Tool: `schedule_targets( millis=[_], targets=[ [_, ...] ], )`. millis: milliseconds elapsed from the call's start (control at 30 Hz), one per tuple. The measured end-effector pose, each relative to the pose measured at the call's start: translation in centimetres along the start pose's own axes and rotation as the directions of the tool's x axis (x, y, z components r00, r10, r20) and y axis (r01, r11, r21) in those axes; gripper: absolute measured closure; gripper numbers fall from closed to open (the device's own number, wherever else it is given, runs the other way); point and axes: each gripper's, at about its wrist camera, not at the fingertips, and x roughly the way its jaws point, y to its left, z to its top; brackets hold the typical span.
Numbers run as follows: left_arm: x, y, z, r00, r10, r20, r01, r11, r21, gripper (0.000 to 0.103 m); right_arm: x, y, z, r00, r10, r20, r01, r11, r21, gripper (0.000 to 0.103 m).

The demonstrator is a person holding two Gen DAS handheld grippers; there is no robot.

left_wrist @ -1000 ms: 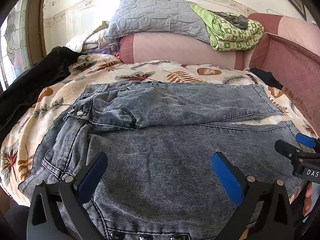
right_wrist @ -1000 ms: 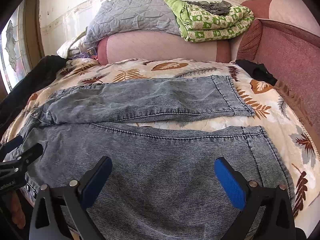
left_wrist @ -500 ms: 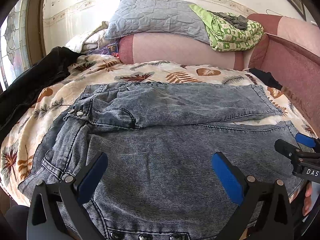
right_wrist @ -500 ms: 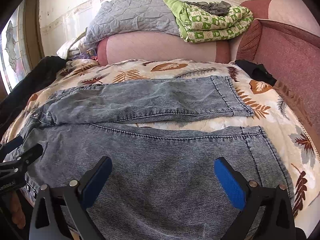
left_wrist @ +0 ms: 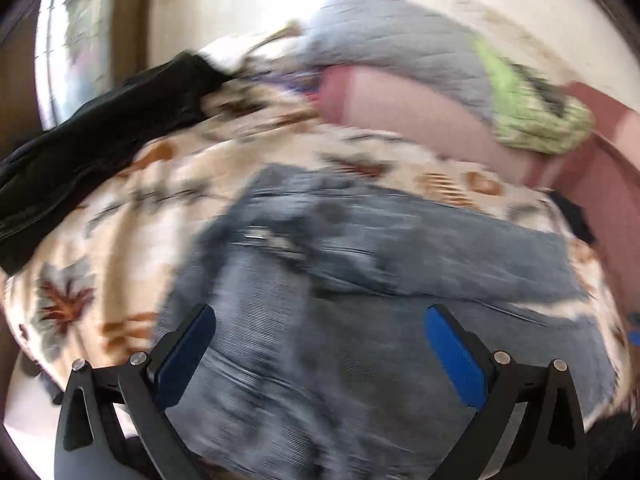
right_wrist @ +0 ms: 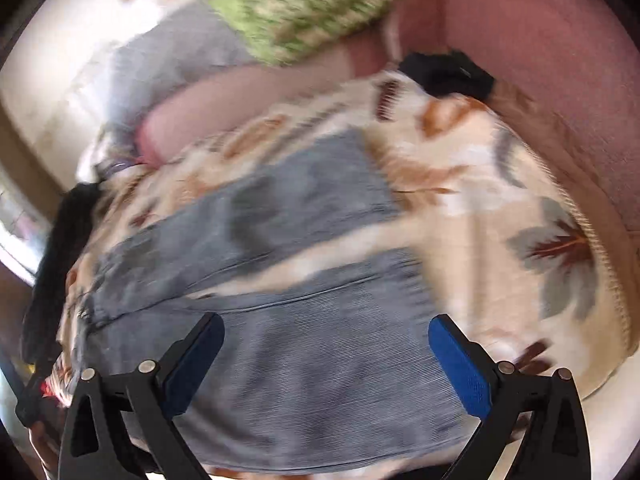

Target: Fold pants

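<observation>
Grey-blue denim pants lie spread flat on a leaf-print bedspread, the two legs side by side. Both views are motion-blurred. In the left wrist view my left gripper hangs open over the waist end of the near leg, nothing between its blue pads. In the right wrist view my right gripper hangs open above the cuff end of the near leg, nothing between its pads. The far leg lies behind it. A sliver of the right gripper shows at the left view's right edge.
A black garment lies on the bed's left side. A grey quilt and a green blanket sit on the pink headrest. A red padded side bounds the right, with a dark item by it.
Both views have swung and gone blurry: the left gripper has tilted toward the waist end and the right toward the cuff end. The jaws remain open and the pants lie as before.
</observation>
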Motion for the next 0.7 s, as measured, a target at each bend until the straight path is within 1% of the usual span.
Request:
schedule_targets(
  millis=[33,67,100,133,167,233,300,333,367,400,433,500,533,633,667,700],
  targets=[
    [1.2,1.2,0.3,0.999,0.038,-0.033,-0.038,0.999,-0.019,0.000,0.8,-1.2,0.5,0.999,0.016,-0.031,-0.015,0.999,0.033,0.000],
    [2.1,1.5,0.4,0.994,0.062,-0.090,-0.065,0.998,-0.026,0.000,2.1,-2.5,1.0,0.997,0.030,-0.071,-0.025,0.997,0.072,0.004],
    [3.0,2.3,0.3,0.994,0.060,-0.092,-0.065,0.997,-0.044,0.000,2.8,-2.9,1.4,0.996,0.033,-0.088,-0.026,0.996,0.080,0.007],
    [3.6,2.9,0.2,0.990,0.055,-0.126,-0.062,0.997,-0.053,0.000,3.4,-3.0,1.7,0.995,0.031,-0.099,-0.024,0.997,0.076,0.015],
    [4.1,3.4,-0.1,0.988,0.038,-0.151,-0.050,0.996,-0.074,0.000,4.1,-2.8,2.1,0.994,0.033,-0.104,-0.026,0.998,0.063,0.018],
    [4.6,3.7,-0.8,0.986,0.011,-0.164,-0.028,0.994,-0.104,0.000,5.0,-2.0,2.6,0.994,0.031,-0.107,-0.028,0.999,0.029,0.018],
    [5.2,4.0,-1.1,0.988,0.001,-0.155,-0.020,0.993,-0.121,0.000,6.2,-1.0,2.9,0.992,-0.031,-0.119,0.028,0.999,-0.024,0.019],
    [5.6,4.0,-1.0,0.987,-0.020,-0.158,-0.002,0.990,-0.140,0.000,7.2,-0.6,3.1,0.989,-0.067,-0.134,0.061,0.997,-0.052,0.020],
    [6.2,4.0,-0.9,0.987,-0.049,-0.152,0.025,0.988,-0.155,0.000,7.9,-0.5,3.3,0.985,-0.087,-0.149,0.077,0.994,-0.072,0.029],
    [6.6,3.8,-0.9,0.986,-0.051,-0.159,0.027,0.988,-0.149,0.000,8.7,-0.7,3.3,0.979,-0.107,-0.176,0.092,0.992,-0.091,0.041],
    [6.9,3.5,-0.9,0.984,-0.036,-0.176,0.011,0.990,-0.142,0.000,9.4,-0.4,3.1,0.970,-0.143,-0.194,0.122,0.986,-0.118,0.062],
    [7.1,3.1,-1.2,0.981,-0.001,-0.196,-0.023,0.993,-0.120,0.000,9.1,0.5,3.0,0.966,-0.196,-0.170,0.164,0.969,-0.186,0.077],
    [7.3,3.0,-1.2,0.979,0.012,-0.203,-0.034,0.994,-0.107,0.000,8.7,1.0,3.0,0.966,-0.208,-0.153,0.175,0.964,-0.202,0.080],
    [7.5,2.2,-1.3,0.977,0.060,-0.202,-0.072,0.996,-0.049,0.000,7.0,2.9,3.0,0.955,-0.293,-0.041,0.269,0.918,-0.293,0.081],
    [7.4,2.1,-1.4,0.977,0.071,-0.200,-0.080,0.996,-0.038,0.000,6.5,3.5,2.9,0.948,-0.318,-0.002,0.302,0.903,-0.306,0.081],
    [7.4,2.0,-1.4,0.977,0.079,-0.200,-0.086,0.996,-0.029,0.000,6.6,3.6,2.8,0.938,-0.345,0.019,0.333,0.889,-0.315,0.081]
  ],
)
